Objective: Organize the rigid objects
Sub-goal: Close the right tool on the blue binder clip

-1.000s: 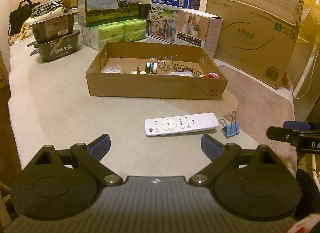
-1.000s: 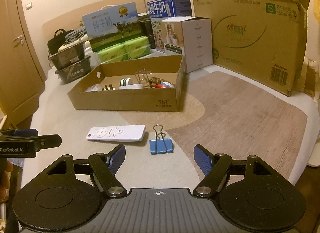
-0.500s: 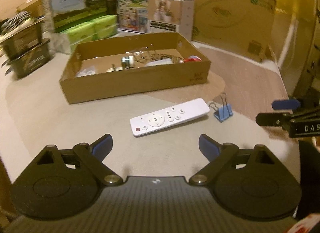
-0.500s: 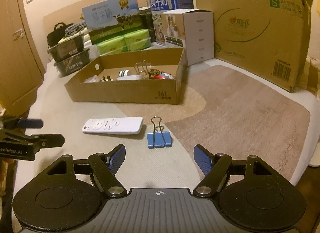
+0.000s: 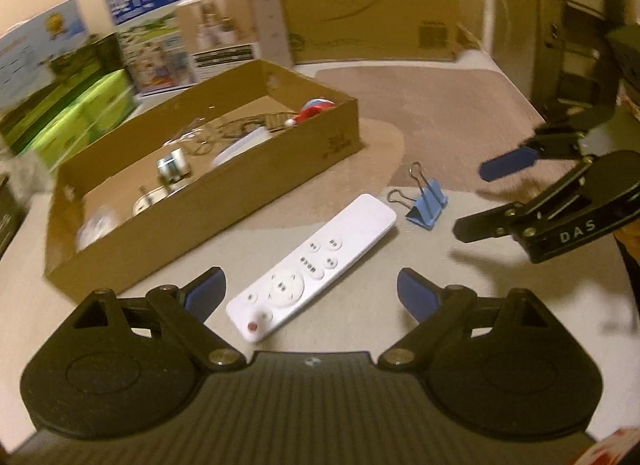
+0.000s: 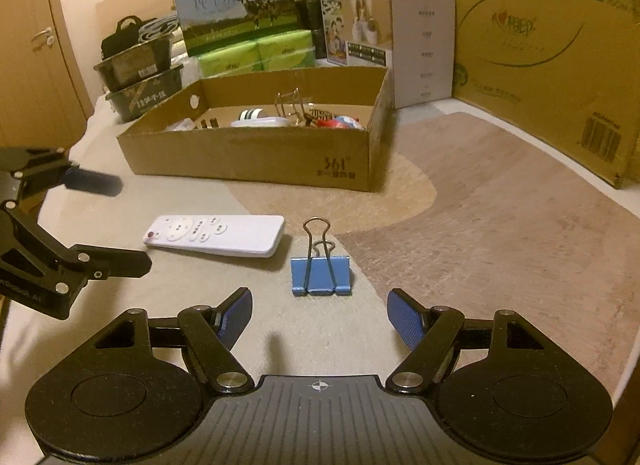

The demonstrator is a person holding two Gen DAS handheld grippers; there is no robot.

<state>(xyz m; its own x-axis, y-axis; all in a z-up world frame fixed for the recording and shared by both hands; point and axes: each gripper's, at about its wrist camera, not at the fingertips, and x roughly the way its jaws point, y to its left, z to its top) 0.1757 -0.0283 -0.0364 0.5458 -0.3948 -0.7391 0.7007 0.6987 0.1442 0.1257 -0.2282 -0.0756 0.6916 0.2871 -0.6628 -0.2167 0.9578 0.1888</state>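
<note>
A white remote (image 5: 316, 265) lies flat on the bed cover, its button end between the open fingers of my left gripper (image 5: 310, 293). It also shows in the right wrist view (image 6: 216, 234). A blue binder clip (image 6: 321, 272) lies just ahead of my open, empty right gripper (image 6: 320, 311), and beside the remote's far end in the left wrist view (image 5: 426, 201). A shallow cardboard box (image 6: 256, 153) with several small items stands behind both; it also shows in the left wrist view (image 5: 192, 205).
Milk cartons (image 6: 236, 9), green tissue packs (image 6: 256, 53), a white carton (image 6: 404, 45) and a big cardboard box (image 6: 536, 61) line the back. Dark trays (image 6: 140, 81) stand at the left. The right gripper shows at the right of the left wrist view (image 5: 492, 197).
My left gripper has moved forward and turned right, so the remote now lies between its fingers. My right gripper has come closer to the binder clip. Both stay open.
</note>
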